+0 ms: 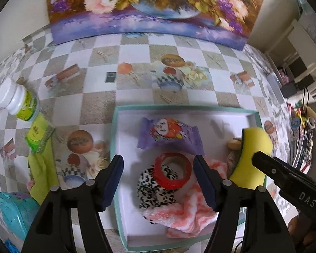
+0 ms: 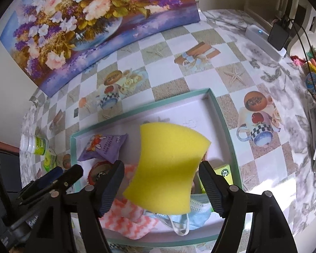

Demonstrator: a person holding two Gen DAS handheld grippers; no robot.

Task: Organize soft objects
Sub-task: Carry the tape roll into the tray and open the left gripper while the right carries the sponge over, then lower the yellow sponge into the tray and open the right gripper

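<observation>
Sponge, yellow porous foam, bowed between right fingers; left fingers spread, empty

"DAS" on right gripper | "100%" on green pack

The left gripper hangs with fingers spread, while the right gripper fingers press inward.
</observation>
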